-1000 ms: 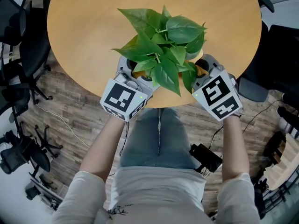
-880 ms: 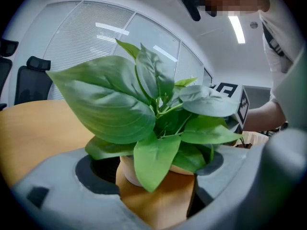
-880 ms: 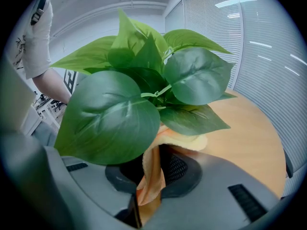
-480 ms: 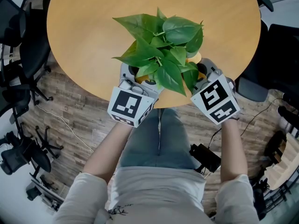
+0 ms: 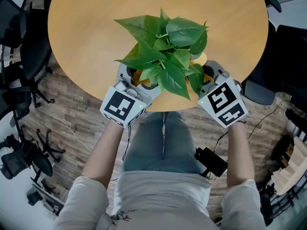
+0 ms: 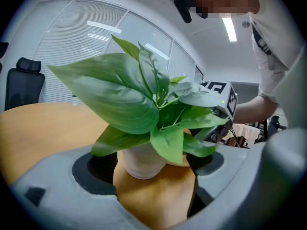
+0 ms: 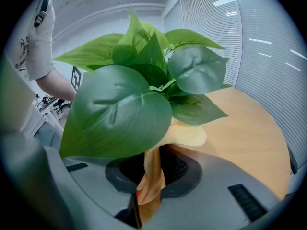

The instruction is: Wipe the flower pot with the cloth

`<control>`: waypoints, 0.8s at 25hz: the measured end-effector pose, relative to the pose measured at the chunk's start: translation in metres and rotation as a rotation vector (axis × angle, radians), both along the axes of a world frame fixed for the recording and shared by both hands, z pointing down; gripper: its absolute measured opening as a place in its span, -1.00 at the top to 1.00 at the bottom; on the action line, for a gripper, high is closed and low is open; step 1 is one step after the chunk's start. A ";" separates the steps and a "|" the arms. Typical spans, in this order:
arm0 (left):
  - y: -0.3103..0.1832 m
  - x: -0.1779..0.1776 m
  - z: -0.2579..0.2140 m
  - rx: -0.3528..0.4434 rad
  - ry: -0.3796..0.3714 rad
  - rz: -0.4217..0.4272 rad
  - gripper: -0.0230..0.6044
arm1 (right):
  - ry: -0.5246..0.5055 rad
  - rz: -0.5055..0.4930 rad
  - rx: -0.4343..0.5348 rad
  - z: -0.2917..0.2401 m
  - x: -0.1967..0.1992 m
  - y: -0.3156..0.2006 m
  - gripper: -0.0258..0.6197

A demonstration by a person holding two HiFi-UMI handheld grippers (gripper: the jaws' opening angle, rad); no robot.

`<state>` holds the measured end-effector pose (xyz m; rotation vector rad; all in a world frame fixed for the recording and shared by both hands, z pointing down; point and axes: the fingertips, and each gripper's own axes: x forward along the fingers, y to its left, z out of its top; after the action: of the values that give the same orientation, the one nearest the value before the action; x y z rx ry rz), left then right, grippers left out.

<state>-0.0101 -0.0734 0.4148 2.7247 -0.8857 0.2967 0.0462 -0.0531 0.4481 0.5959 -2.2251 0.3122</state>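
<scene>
A leafy green plant (image 5: 165, 47) in a white flower pot (image 6: 141, 159) stands near the front edge of the round wooden table (image 5: 86, 28). An orange-yellow cloth (image 6: 158, 190) wraps the pot's near side. My left gripper (image 5: 132, 75) sits against the pot's left side, and a thick fold of cloth fills the gap between its jaws. On the pot's right, my right gripper (image 5: 206, 73) pinches a thin strip of the cloth (image 7: 148, 176), which runs up to the pot. Leaves hide most of the pot in the head and right gripper views.
Black office chairs (image 5: 19, 37) stand left of the table and a dark chair (image 5: 292, 47) right of it. Cables and gear lie on the wood floor (image 5: 76, 123). The table's front edge runs just under both grippers.
My left gripper swung right, then back left along the pot's side. The plant shifted slightly away from me. The right gripper barely moved.
</scene>
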 end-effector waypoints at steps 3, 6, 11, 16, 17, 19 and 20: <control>0.004 -0.006 0.006 0.005 -0.031 0.130 -0.49 | 0.000 -0.005 -0.002 0.000 0.000 0.000 0.74; 0.001 -0.014 0.007 0.008 -0.038 0.218 -0.50 | -0.002 -0.006 -0.005 0.000 0.000 0.000 0.74; -0.012 -0.014 -0.003 0.022 0.019 0.331 -0.53 | 0.001 -0.009 -0.009 0.001 0.000 -0.001 0.74; -0.016 -0.001 -0.012 0.067 0.066 0.448 -0.56 | 0.004 -0.012 -0.012 0.002 -0.002 0.000 0.74; -0.016 0.001 -0.011 0.067 0.066 0.460 -0.55 | 0.004 -0.011 -0.013 0.002 -0.002 0.001 0.74; -0.015 0.003 -0.011 0.064 0.074 0.467 -0.52 | 0.000 -0.005 -0.016 0.001 -0.002 0.000 0.74; -0.014 0.003 -0.011 0.061 0.080 0.465 -0.51 | -0.004 0.000 -0.018 0.000 -0.001 0.000 0.74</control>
<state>-0.0073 -0.0876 0.4037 2.9484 -0.2336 0.2467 0.0454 -0.0529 0.4482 0.5864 -2.2238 0.3329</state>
